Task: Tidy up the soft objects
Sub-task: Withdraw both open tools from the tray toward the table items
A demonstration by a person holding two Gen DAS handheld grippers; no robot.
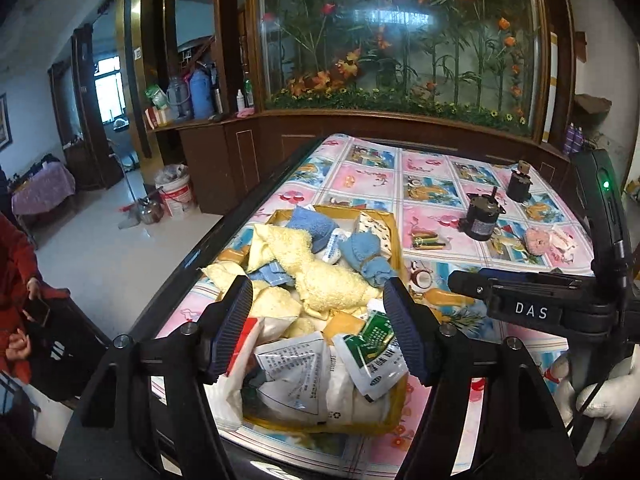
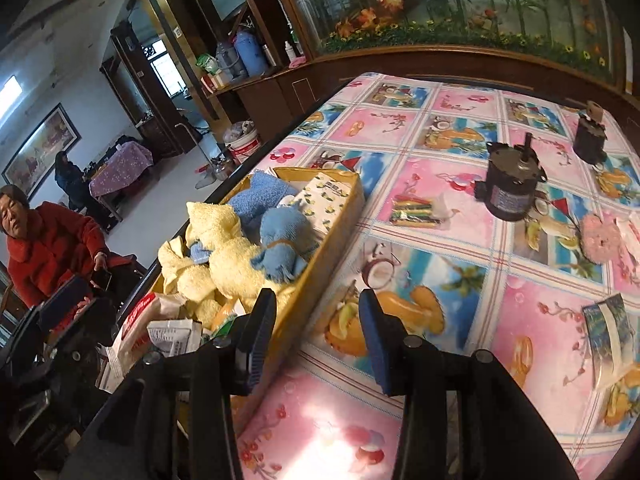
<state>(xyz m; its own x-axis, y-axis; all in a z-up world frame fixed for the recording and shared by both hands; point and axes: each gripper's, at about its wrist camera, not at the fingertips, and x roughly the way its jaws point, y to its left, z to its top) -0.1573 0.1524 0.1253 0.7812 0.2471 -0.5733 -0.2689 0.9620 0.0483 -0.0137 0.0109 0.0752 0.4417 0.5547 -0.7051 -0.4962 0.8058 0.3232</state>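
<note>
A yellow cardboard box (image 1: 396, 240) on the patterned table holds yellow towels (image 1: 320, 280), blue towels (image 1: 364, 252) and soft plastic packets (image 1: 296, 368). My left gripper (image 1: 318, 328) is open and empty, hovering over the near end of the box above the packets. My right gripper (image 2: 318, 340) is open and empty, above the box's right wall (image 2: 332, 248) and the tablecloth beside it. The right gripper also shows in the left wrist view (image 1: 520, 292). A pink fluffy scrunchie (image 2: 596, 236) and a soft packet (image 2: 612, 332) lie on the table to the right.
Two black motors (image 2: 512, 184) (image 2: 590, 136) stand on the tablecloth (image 2: 440, 128). A pack of coloured sticks (image 2: 416, 210) lies near the box. A wooden cabinet with a flower display (image 1: 400, 40) stands behind. A person in red (image 2: 48, 248) sits at left, past the table edge.
</note>
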